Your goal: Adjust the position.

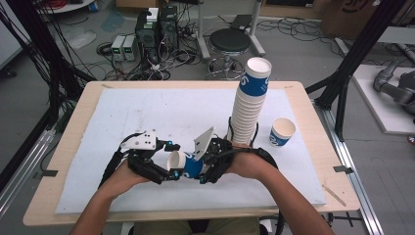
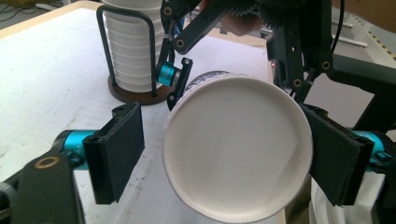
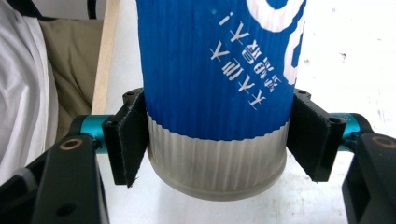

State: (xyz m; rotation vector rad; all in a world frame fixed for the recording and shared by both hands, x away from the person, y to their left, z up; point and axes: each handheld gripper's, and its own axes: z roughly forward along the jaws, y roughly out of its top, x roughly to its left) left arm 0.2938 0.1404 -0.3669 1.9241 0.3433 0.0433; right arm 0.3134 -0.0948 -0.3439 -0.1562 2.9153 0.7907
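A blue-and-white paper cup (image 1: pixel 187 165) lies sideways above the white mat, held between my two grippers. My right gripper (image 1: pixel 199 170) is shut on it near its base; its pads press both sides of the cup (image 3: pixel 215 70) in the right gripper view (image 3: pixel 217 140). The cup's open mouth (image 2: pixel 238 154) faces my left gripper (image 2: pixel 226 156), whose jaws stand on either side of the rim. The left pad (image 2: pixel 119 151) is clear of the rim, while the right pad sits at its edge. In the high view my left gripper (image 1: pixel 169 172) is just left of the cup.
A tall stack of cups (image 1: pixel 249 105) stands in a wire holder right behind my hands, also seen in the left gripper view as the stack (image 2: pixel 128 51). A single upright cup (image 1: pixel 282 132) is to its right. The white mat (image 1: pixel 147 112) covers the wooden table (image 1: pixel 73 127).
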